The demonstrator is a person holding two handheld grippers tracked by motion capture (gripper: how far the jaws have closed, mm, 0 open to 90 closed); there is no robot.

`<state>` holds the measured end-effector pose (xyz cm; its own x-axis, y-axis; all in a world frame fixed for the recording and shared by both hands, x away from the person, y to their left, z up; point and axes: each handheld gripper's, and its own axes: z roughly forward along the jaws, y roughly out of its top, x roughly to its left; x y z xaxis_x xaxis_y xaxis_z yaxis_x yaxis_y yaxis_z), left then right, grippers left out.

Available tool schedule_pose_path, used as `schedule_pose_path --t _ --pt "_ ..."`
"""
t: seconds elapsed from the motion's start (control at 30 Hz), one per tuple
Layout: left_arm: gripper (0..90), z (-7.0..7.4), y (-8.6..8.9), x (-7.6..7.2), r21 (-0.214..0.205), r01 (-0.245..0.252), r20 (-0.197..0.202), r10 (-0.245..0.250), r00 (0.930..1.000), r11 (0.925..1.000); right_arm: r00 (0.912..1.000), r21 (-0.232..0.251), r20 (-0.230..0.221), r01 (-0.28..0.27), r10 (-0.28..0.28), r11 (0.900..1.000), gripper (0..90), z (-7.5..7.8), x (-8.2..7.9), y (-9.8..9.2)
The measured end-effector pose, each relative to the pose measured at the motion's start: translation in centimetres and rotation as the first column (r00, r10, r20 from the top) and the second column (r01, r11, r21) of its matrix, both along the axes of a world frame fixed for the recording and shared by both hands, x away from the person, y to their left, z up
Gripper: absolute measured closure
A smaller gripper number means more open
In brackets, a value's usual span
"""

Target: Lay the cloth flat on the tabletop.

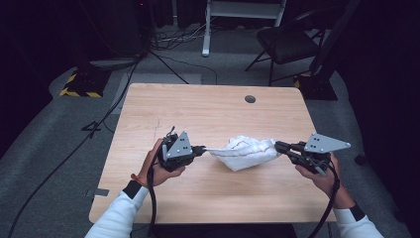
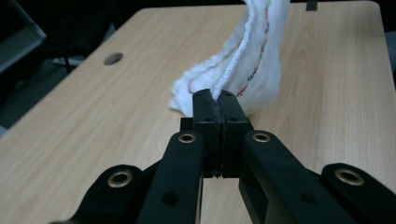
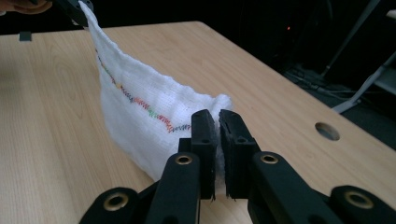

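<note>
Currently we hold one white cloth (image 1: pixel 246 152) between our two grippers, above the middle of a light wooden table (image 1: pixel 208 111)

Item one, the cloth: white woven fabric with a line of many-coloured stitching along it. In the high view it stretches between the two grippers, sagging in the middle, where its bunched lower part is close to the tabletop; we cannot tell whether it touches the wood. In the left gripper view the cloth (image 2: pixel 243 70) rises from the jaws up and away to the top of the picture. In the right gripper view the cloth (image 3: pixel 140 116) runs from the jaws up to the far corner, where the other gripper has it.

Item two, the left gripper (image 1: pixel 198 149): our left hand (image 1: pixel 151 168) carries it. Its jaws are pressed together with an edge of the cloth pinched between their tips.

Item three, the right gripper (image 1: pixel 278 146): our right hand (image 1: pixel 322 178) carries it. Its jaws are nearly together, a thin gap between them, with the cloth's end caught at their tips.

Item four, the table: a round hole (image 1: pixel 250 99) sits near its far edge.

Item five, surroundings: a black folding chair (image 1: pixel 287 42) stands on the grey floor beyond the table, and black cables (image 1: pixel 99 124) trail across the floor at the left
</note>
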<state>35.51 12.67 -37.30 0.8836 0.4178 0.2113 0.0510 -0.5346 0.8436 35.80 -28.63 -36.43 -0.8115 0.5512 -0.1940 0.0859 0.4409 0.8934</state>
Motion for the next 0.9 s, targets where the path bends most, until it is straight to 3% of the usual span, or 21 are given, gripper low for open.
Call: schedule_pose_path --t 0.33,0.5,0.57,0.7,0.9 --pt "88.3 3.5 0.9 -1.0 -0.042 -0.003 0.071 0.006 0.9975 0.9991 0.9964 0.077 0.084 0.004 -0.011 0.9970 85.5 3.2 -1.4 0.0" --pt "88.3 4.8 0.5 -0.2 -0.047 -0.010 0.072 0.014 0.9973 0.9988 0.9929 0.095 0.112 0.027 -0.038 0.9951 85.4 4.3 -0.8 0.3" --pt "88.2 5.0 0.2 0.8 -0.042 -0.024 0.065 0.027 0.9975 0.9988 0.9913 0.096 0.116 0.052 -0.063 0.9940 85.4 4.6 0.2 0.4" --pt "88.2 4.3 -0.7 4.3 -0.025 -0.080 0.009 0.080 0.9967 0.9965 0.9869 0.092 0.089 0.127 -0.135 0.9877 85.4 4.1 3.4 0.5" --pt "88.1 1.7 -2.4 9.9 0.025 -0.150 -0.082 0.152 0.9850 0.9883 0.9721 0.036 0.024 0.232 -0.233 0.9720 85.4 2.0 9.2 1.3"
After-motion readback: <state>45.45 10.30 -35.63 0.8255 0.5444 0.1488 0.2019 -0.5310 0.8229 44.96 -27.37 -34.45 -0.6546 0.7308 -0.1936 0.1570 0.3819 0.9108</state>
